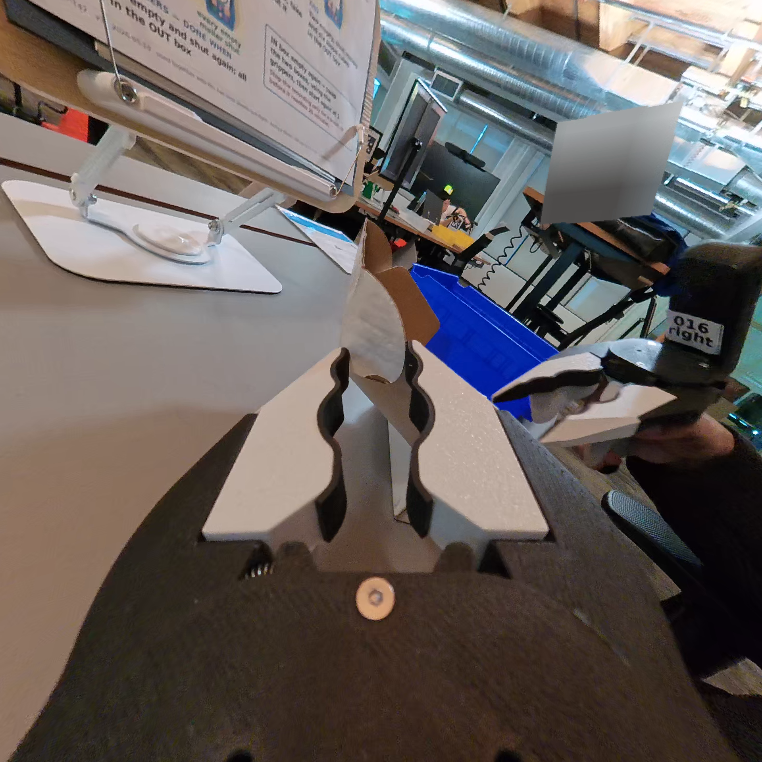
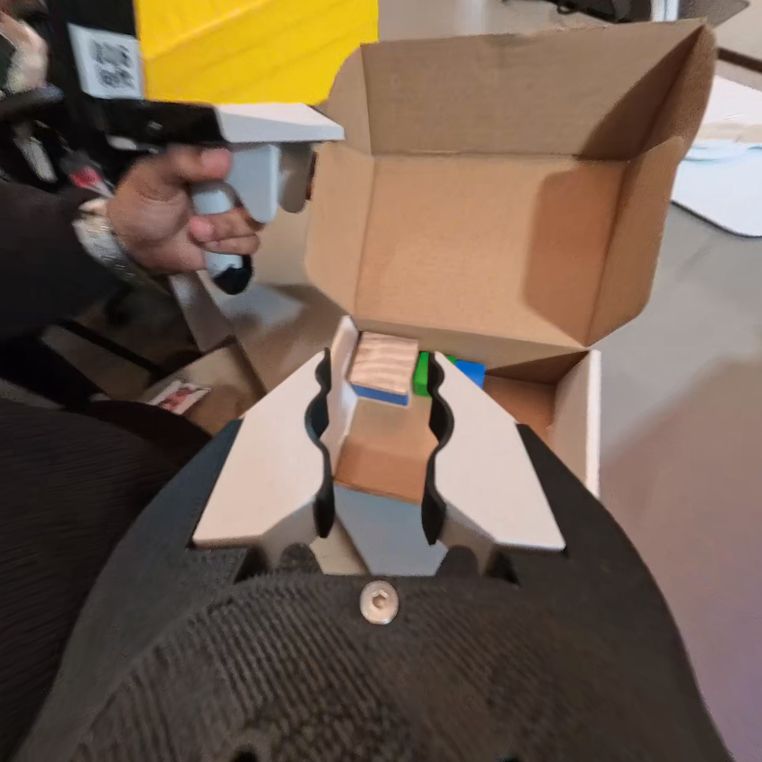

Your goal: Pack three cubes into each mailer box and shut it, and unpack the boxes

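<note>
The right hand-held gripper (image 2: 377, 371) stood spread and empty at the near wall of the open mailer box (image 2: 575, 412) on the bench (image 2: 680, 412); the step in hand looked like unpacking, though packing could not be ruled out; to do it well I would keep the fingers wide, come down over one cube alone, and close only once both pads flank it squarely, clear of the cardboard wall. Just past the fingertips lay a cube with a pale wood-grain top and blue side (image 2: 383, 369), against the box's left wall; beyond it, a green cube (image 2: 421, 373) and a blue cube (image 2: 472, 371) sat together near the hinge; the lid (image 2: 474, 231) stood upright behind. The left hand-held gripper (image 1: 375, 363) pinched the rounded lid flap (image 1: 373, 330), steadying it; farther off stood a blue bin (image 1: 474, 330) and, opposite, a yellow bin (image 2: 255, 49).
</note>
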`<state>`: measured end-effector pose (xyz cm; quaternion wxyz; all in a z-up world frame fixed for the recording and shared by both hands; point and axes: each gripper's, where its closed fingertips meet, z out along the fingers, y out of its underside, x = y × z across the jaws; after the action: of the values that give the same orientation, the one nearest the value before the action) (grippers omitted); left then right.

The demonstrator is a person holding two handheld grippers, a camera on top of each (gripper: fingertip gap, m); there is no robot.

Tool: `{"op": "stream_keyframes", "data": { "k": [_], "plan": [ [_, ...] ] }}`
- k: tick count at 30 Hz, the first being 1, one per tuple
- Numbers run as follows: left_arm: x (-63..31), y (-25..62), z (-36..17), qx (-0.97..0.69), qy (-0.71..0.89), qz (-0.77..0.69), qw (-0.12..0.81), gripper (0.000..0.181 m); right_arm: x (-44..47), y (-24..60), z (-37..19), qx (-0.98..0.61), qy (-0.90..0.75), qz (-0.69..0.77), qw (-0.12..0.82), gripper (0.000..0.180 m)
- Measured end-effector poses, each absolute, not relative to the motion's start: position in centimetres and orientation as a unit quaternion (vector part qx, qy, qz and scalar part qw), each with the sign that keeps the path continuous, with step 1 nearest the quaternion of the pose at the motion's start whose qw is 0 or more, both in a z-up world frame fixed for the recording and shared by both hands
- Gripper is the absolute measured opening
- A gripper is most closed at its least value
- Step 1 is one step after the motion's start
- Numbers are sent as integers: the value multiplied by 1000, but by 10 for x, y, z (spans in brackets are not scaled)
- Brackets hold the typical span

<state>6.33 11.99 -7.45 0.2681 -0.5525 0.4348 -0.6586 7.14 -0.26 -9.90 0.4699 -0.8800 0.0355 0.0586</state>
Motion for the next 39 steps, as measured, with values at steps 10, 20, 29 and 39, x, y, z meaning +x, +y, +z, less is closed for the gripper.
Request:
{"op": "stream_keyframes", "data": {
  "k": [10, 20, 29, 39],
  "plan": [
    [61, 118, -73, -527, 444, -669, 279, 27, 66, 17, -160, -934, 71, 119, 328, 45],
    [62, 118, -72, -519, 444, -678, 272, 26, 66, 26, -156, -934, 57, 74, 344, 35],
    [62, 117, -71, -517, 447, -675, 280, 26, 66, 23, -155, -938, 36, 46, 341, 44],
    [62, 116, -71, -515, 450, -671, 286, 26, 67, 16, -158, -945, 25, 37, 324, 47]
  ]
}}
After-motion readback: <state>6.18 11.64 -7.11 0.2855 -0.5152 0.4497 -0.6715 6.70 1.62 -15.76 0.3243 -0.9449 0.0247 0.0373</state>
